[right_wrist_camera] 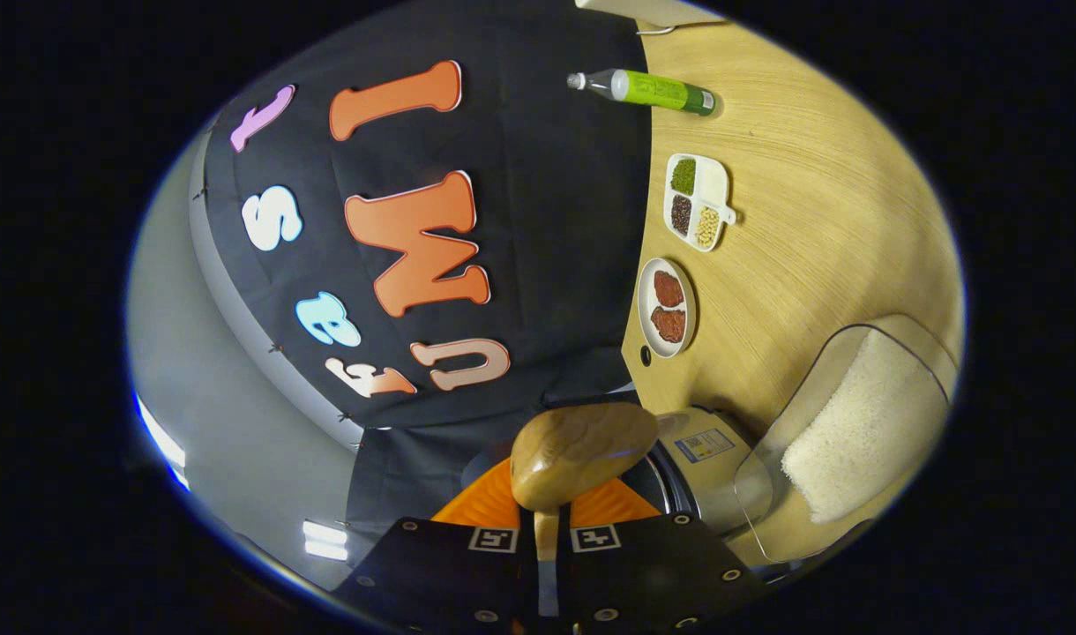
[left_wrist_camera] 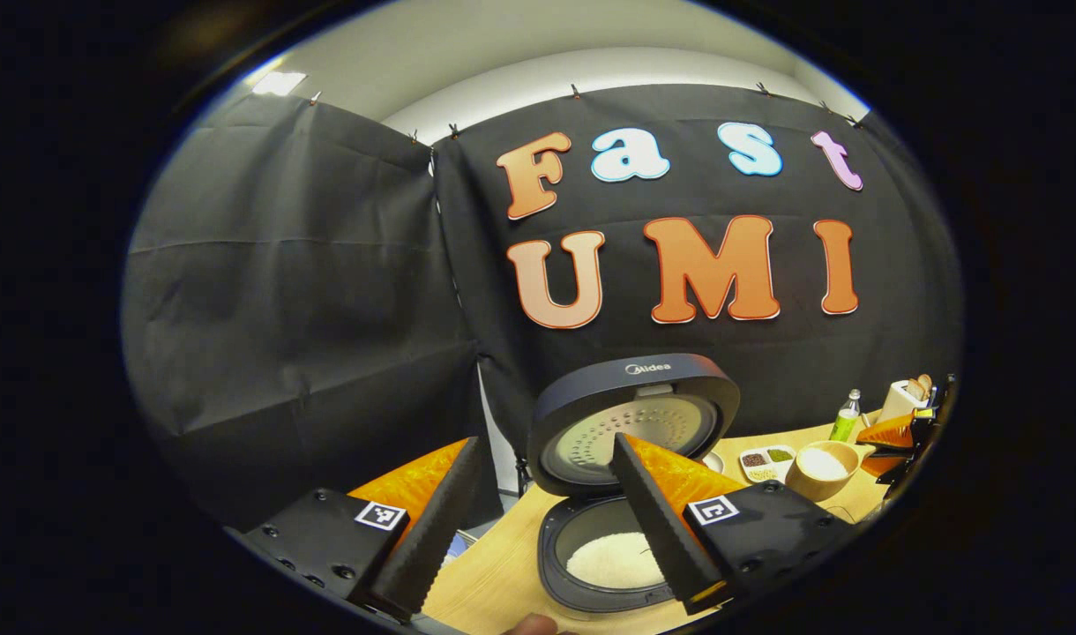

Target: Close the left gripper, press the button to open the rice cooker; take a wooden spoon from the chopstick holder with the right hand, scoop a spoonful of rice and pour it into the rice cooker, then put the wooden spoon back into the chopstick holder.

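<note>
The dark rice cooker (left_wrist_camera: pixel 591 529) stands with its lid (left_wrist_camera: pixel 635 414) raised, and white rice (left_wrist_camera: pixel 613 560) lies in its pot. My left gripper (left_wrist_camera: pixel 547 439) hovers in front of it, open, with nothing between its fingers. My right gripper (right_wrist_camera: pixel 545 522) is shut on the handle of the wooden spoon (right_wrist_camera: pixel 582 451), rolled sideways beside the cooker's grey body (right_wrist_camera: pixel 701 459). The spoon's rounded back faces the camera, so its contents are hidden. That gripper (left_wrist_camera: pixel 900 441) also appears far right in the left gripper view, by the chopstick holder (left_wrist_camera: pixel 904 397).
On the wooden table (right_wrist_camera: pixel 811 220) stand a wooden bowl of rice (left_wrist_camera: pixel 822 467), a divided dish of beans (right_wrist_camera: pixel 698 201), an oval plate (right_wrist_camera: pixel 668 307) and a green bottle (right_wrist_camera: pixel 653 90). A clear container of rice (right_wrist_camera: pixel 855 432) sits near the right gripper.
</note>
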